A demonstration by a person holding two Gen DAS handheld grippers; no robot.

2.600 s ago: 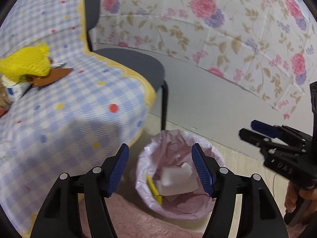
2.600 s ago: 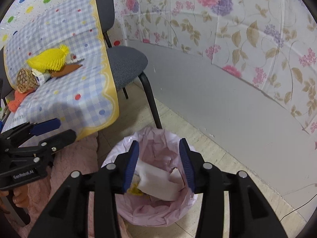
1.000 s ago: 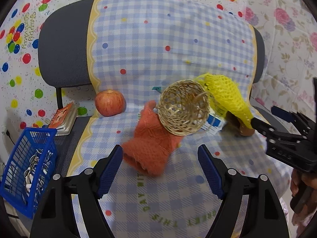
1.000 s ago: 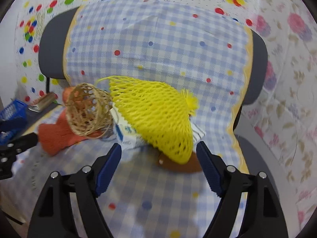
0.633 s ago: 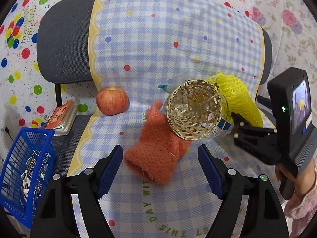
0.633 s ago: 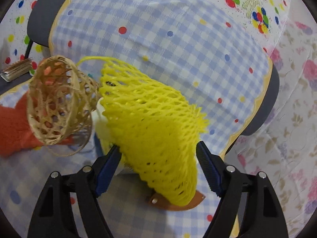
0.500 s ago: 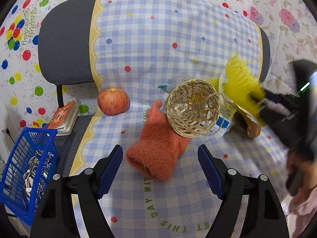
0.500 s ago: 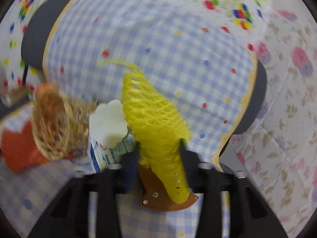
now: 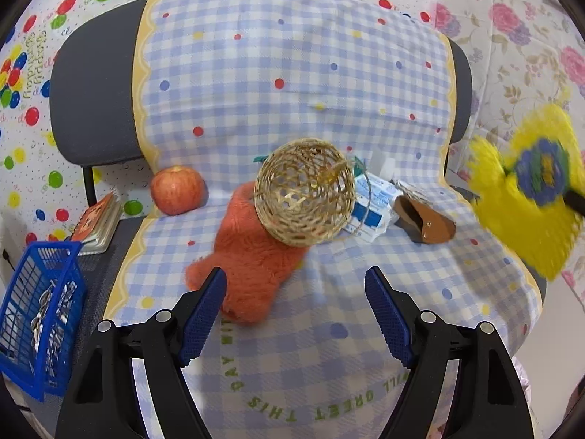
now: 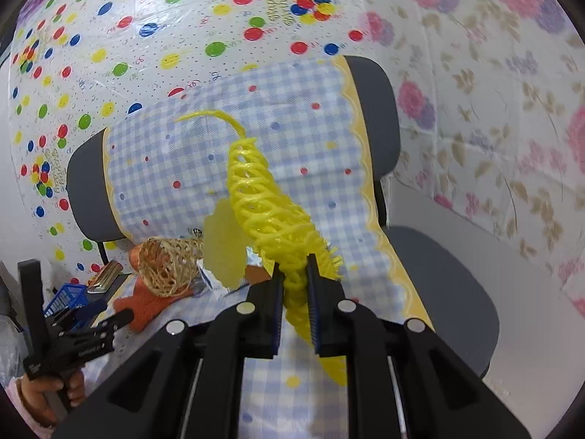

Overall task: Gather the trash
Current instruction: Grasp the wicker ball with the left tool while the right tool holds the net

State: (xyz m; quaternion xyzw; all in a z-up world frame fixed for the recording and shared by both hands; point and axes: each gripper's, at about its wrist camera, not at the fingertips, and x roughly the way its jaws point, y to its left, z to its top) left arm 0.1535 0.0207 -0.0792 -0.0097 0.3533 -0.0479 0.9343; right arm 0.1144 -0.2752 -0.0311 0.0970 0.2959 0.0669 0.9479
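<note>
Lifted clear of the checked chair cover [image 9: 292,73] since a moment ago, the yellow foam net [image 10: 270,216] now hangs pinched in the right gripper [image 10: 295,292], ready for binning. From left: blue basket [image 9: 36,311], apple [image 9: 177,190], orange glove [image 9: 252,256], wicker ball [image 9: 305,192], carton [image 9: 373,201], brown case [image 9: 427,219]. Left gripper [image 9: 295,311] hovers wide, empty.

Motion blurs the yellow net [image 9: 526,197]; the blue basket [image 9: 34,314] is edge-cropped.
</note>
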